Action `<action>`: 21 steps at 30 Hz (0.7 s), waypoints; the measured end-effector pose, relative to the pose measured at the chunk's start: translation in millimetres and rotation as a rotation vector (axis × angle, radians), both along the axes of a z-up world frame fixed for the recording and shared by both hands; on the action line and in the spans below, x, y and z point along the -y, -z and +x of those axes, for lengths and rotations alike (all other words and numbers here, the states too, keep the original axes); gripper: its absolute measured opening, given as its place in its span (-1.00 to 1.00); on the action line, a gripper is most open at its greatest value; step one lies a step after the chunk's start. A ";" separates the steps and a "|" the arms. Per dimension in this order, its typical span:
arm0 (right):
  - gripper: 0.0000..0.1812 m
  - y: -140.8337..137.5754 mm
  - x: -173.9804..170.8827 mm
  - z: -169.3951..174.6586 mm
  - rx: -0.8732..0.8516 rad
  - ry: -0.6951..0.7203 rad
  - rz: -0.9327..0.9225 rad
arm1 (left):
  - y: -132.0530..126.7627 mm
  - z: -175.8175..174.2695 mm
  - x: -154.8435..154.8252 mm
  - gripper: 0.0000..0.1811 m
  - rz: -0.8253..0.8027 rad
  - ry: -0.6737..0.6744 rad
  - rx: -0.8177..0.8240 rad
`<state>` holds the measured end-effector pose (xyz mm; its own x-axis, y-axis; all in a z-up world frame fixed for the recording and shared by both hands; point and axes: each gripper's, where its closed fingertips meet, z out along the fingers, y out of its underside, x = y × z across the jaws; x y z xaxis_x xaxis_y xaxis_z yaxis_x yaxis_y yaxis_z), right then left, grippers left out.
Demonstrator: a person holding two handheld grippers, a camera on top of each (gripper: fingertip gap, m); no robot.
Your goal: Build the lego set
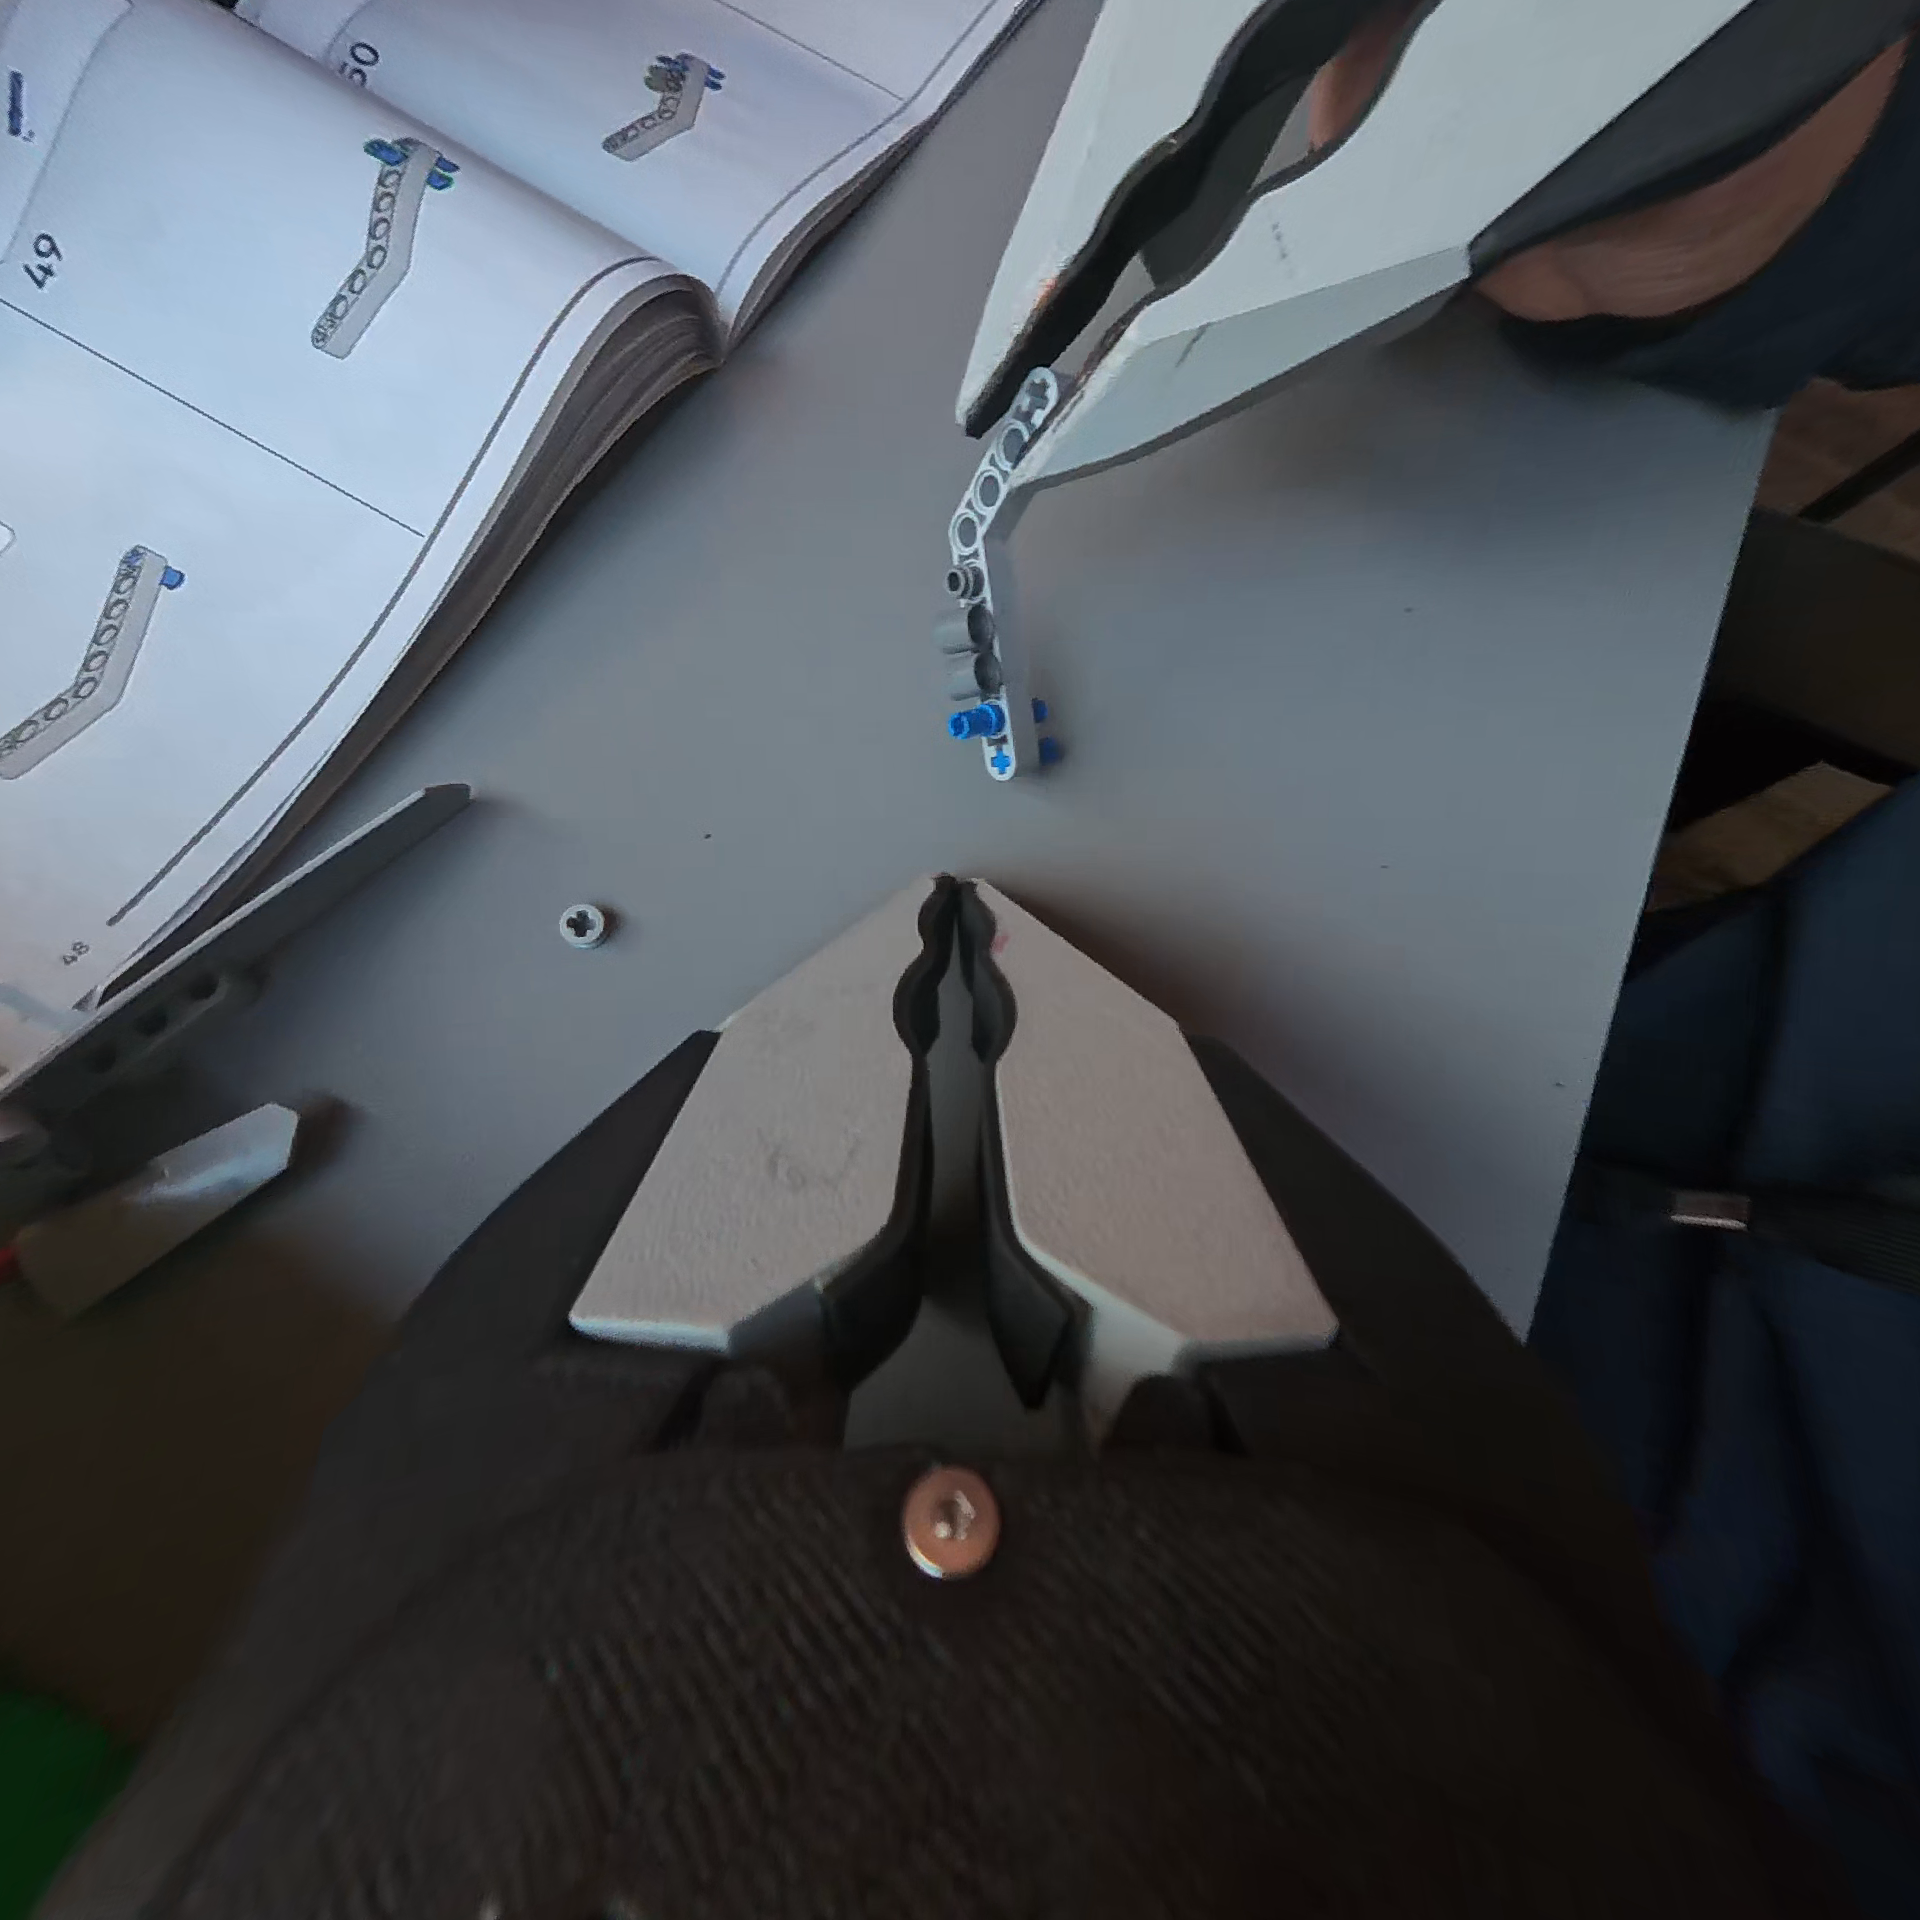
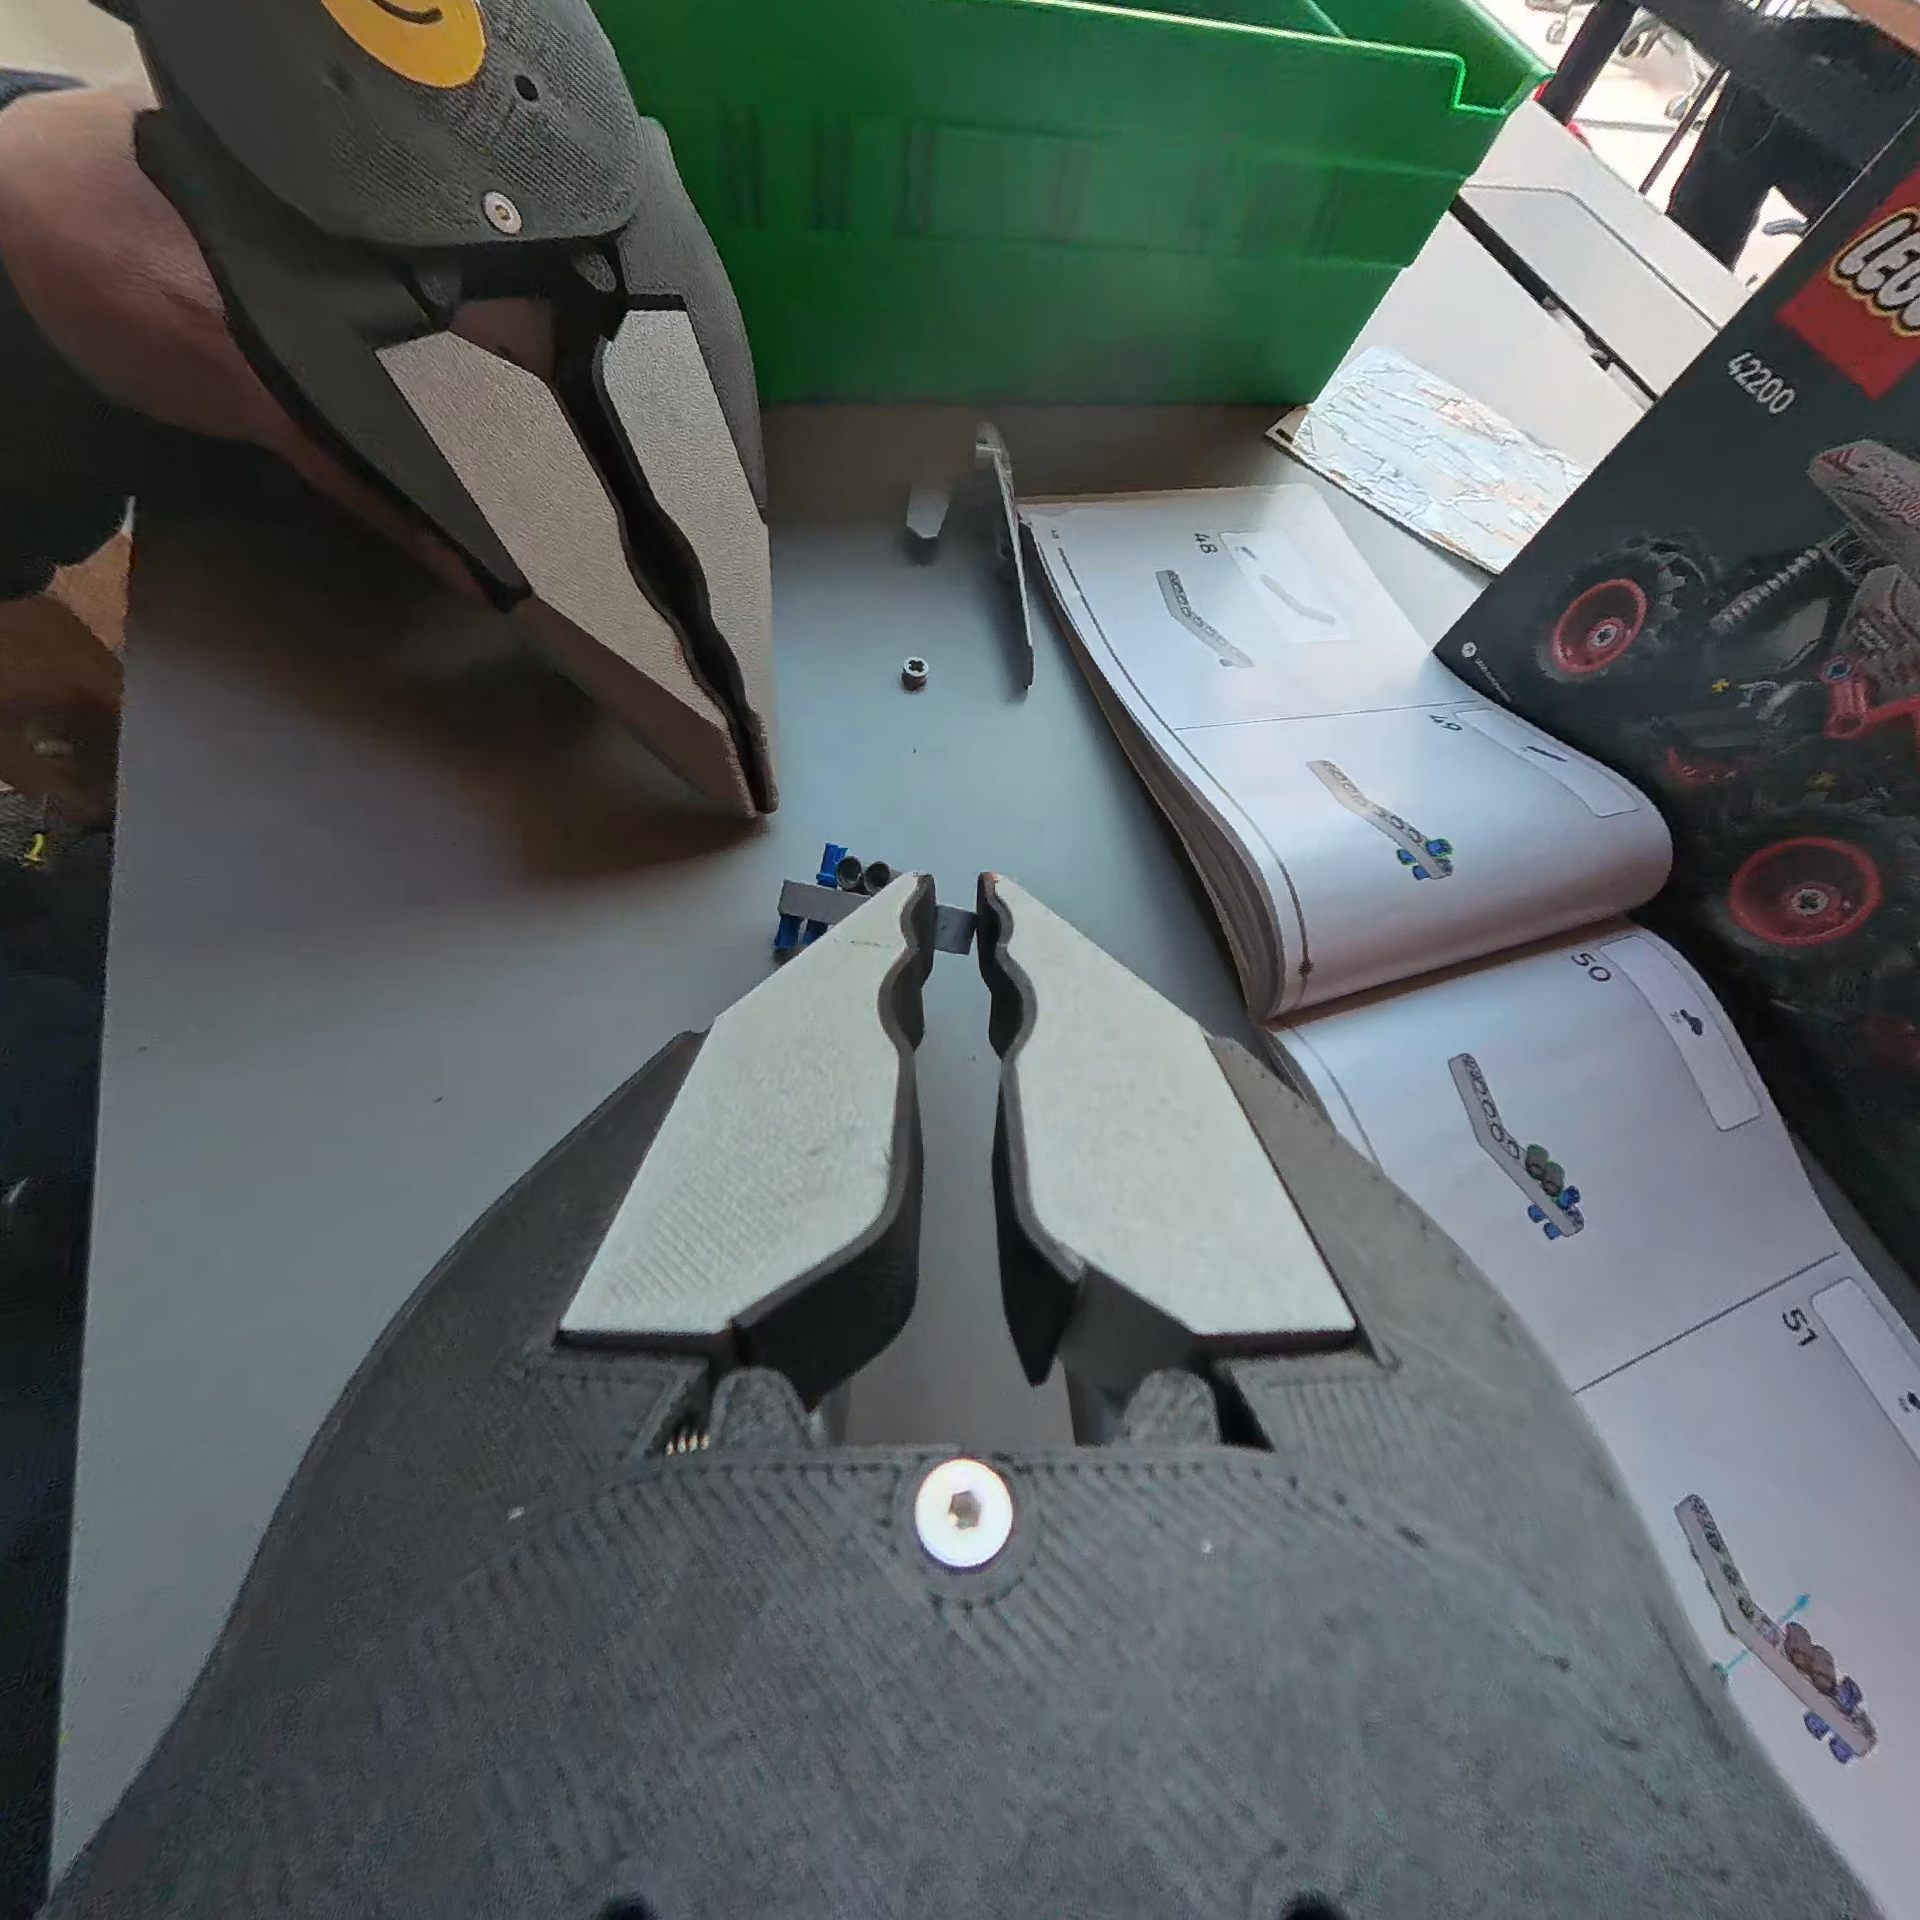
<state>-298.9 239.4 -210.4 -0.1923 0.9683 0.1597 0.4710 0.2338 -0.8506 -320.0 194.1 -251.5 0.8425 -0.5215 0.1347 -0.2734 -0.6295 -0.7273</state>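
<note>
A bent grey beam (image 1: 987,582) with blue pins, black pins and a small grey connector at its near end rests on the grey table (image 1: 1351,831). My right gripper (image 2: 956,904) is at the beam's plain end, jaws a narrow gap apart. The beam (image 2: 821,904) passes behind the left finger and its end shows in the gap. The right gripper also shows in the left wrist view (image 1: 1039,405). My left gripper (image 1: 951,883) is shut and empty, just short of the beam's pinned end. It also shows in the right wrist view (image 2: 764,800).
An open instruction booklet (image 1: 312,364) (image 2: 1351,779) lies beside the work area. A small grey bush (image 1: 587,925) (image 2: 914,672) and a long grey panel (image 1: 260,914) (image 2: 1013,561) lie near it. A green bin (image 2: 1039,208) stands behind, and the set's box (image 2: 1766,623) to the right. There is about 7 centimeters between the tips of the two grippers.
</note>
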 end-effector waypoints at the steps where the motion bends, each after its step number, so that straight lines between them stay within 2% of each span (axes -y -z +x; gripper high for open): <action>1: -0.95 -0.4 0.4 1.4 -0.001 0.001 -0.001 | 0.5 0.0 -0.7 -1.00 -0.003 -0.006 -0.003; 10: -0.95 -25.5 -20.8 11.8 -0.108 0.079 -0.118 | -16.0 8.0 -14.9 -1.00 0.066 0.004 0.086; 11: -0.95 -29.2 -22.6 12.5 -0.126 0.085 -0.133 | -18.6 9.5 -19.0 -0.90 0.068 0.000 0.112; 12: -0.95 -32.8 -23.1 13.0 -0.145 0.086 -0.146 | -21.3 11.8 -24.2 -0.69 0.068 -0.007 0.145; 15: -0.95 -39.9 -22.8 13.5 -0.182 0.085 -0.152 | -32.2 29.2 -32.8 -0.57 0.044 0.041 0.296; 18: -0.95 -38.9 -20.1 13.2 -0.179 0.082 -0.140 | -46.9 44.3 -37.4 -0.63 0.028 0.089 0.451; 21: -0.95 -41.9 -16.7 13.6 -0.193 0.069 -0.162 | -45.7 44.0 -40.3 -0.91 0.027 0.083 0.448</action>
<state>-285.3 256.1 -168.5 -0.1059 0.9940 0.0288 0.3068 0.0602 -0.9499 -276.0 234.4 -205.7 0.6596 -0.5931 0.4617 0.0236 -0.5977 -0.8014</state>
